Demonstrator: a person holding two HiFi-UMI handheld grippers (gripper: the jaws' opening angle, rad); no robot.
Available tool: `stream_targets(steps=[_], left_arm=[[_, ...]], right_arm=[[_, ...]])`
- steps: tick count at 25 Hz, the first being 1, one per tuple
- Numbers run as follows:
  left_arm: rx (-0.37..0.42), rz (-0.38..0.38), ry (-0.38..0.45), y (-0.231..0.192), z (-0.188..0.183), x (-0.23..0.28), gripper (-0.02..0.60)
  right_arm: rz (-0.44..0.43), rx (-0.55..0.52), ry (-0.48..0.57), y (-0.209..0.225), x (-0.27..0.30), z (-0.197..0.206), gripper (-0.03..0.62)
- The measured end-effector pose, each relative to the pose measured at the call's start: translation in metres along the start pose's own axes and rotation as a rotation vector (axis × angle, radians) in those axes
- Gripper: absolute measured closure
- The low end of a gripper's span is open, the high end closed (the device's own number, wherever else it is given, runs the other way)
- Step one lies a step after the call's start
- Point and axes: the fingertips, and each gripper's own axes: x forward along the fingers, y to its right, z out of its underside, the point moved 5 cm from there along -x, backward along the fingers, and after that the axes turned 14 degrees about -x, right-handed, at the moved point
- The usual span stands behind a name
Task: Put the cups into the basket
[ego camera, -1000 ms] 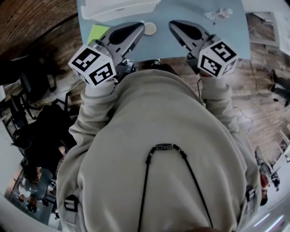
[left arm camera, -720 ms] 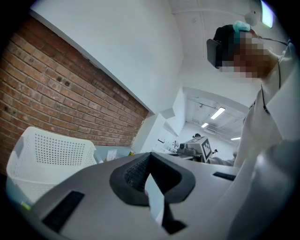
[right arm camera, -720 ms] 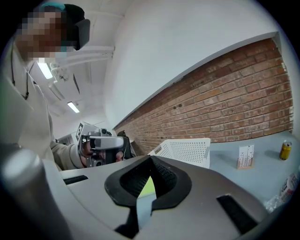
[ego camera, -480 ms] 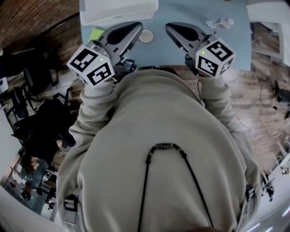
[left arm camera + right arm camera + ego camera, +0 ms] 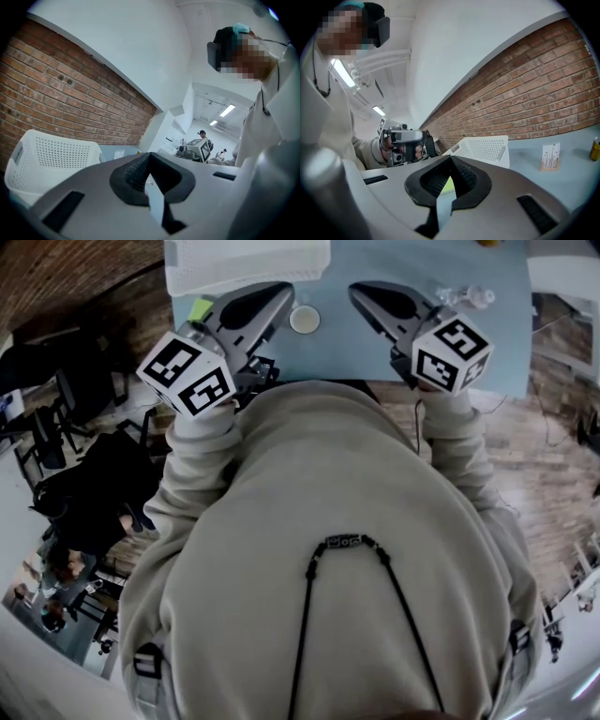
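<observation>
Apparently a cup [image 5: 305,319] lies between left tongs [image 5: 284,291] and right tongs [image 5: 357,290], both closed and empty.

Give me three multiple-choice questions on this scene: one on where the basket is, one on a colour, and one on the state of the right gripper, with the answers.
1. Where does the white basket stand?
A) at the table's far left, beyond the left gripper
B) between the two grippers
C) at the near right edge

2. What colour is the sheet beside the left gripper?
A) red
B) green
C) black

3. How do the right gripper's jaws stand?
A) wide apart
B) clamped on an object
C) together, nothing held

Answers:
1 A: the head view shows it at the far left corner.
2 B: it shows bright green against the blue top.
3 C: the right gripper view shows the pads meeting with nothing between them.
</observation>
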Motion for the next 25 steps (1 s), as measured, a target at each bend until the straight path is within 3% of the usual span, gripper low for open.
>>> stream_targets(steps=[7,12,19,23,25], left_arm=[[-0.032,0.006,0.014,-0.016,-0.002,-0.009,0.583],[-0.031,0.019,-0.023,-0.035,-0.006,-0.012,0.584],[-0.096,0.055,-0.016,-0.046,-0.006,-0.012,0.583],[-0.221,0.124,0.039,-0.069,-0.011,-0.022,0.584],[-0.214,0.106,0.031,-0.077,-0.009,-0.029,0.584]], right_arm=[[-0.008,-0.03,-0.043,-0.001,0.015,-0.007,0.582],[0.005,-0.032,-0.025,-0.007,0.019,-0.031,0.582],[0.037,-0.025,-0.078,-0.006,0.017,-0.029,0.582],[0.054,-0.021,-0.081,-0.006,0.04,-0.02,0.582],[0.058,-0.014,-0.084,-0.009,0.047,-0.015,0.582]])
